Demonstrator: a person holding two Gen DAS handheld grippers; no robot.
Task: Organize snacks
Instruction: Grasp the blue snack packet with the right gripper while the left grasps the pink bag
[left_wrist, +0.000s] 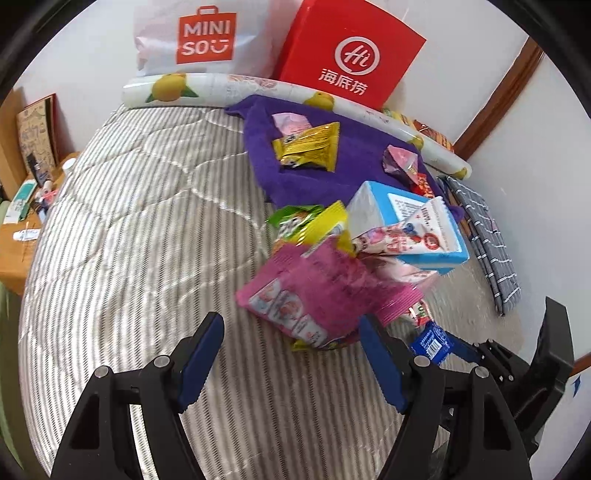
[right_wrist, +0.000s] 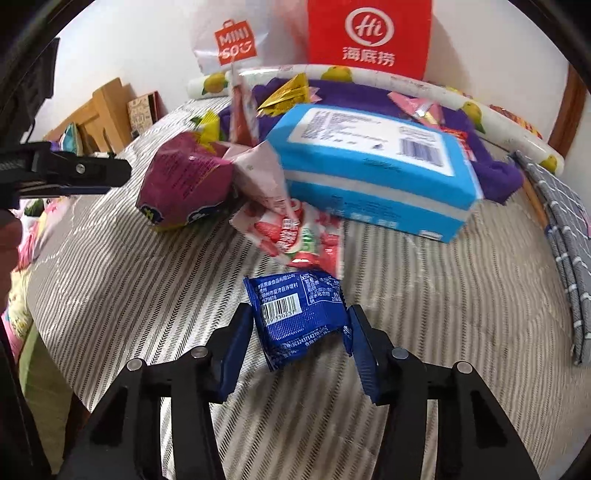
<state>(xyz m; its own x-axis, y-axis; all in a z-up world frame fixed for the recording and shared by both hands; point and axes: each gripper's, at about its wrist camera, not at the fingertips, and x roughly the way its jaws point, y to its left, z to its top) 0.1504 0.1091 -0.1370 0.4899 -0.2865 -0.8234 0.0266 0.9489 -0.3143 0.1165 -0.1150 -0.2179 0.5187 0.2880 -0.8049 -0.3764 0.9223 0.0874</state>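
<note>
The right gripper (right_wrist: 301, 332) brackets the blue packet (right_wrist: 301, 317), which lies on the bed (right_wrist: 443, 314) in front of the snack pile. The jaws stand on either side of the packet at about its width. Whether the pads press the wrapper or only flank it cannot be told from either view.

The left gripper (left_wrist: 291, 354) is wide open and holds nothing. It hovers over the striped quilt just short of the pink bag (left_wrist: 314, 295), judged to be positioned for the next pick.

Sorting appears to use the purple towel (left_wrist: 354, 166) near the head edge of the bed as the collecting area: a yellow packet (left_wrist: 310, 147) and two small pink packets already lie on it. The remaining snacks are heaped against the blue tissue pack (right_wrist: 369, 162), just beside the towel.

Limitations: the heap overlaps, so the count of packets cannot be established. Motion blur obscures the pink bag's print. The red bag (left_wrist: 351, 55) and white shopping bag (left_wrist: 199, 37) are cut off at the top.
</note>
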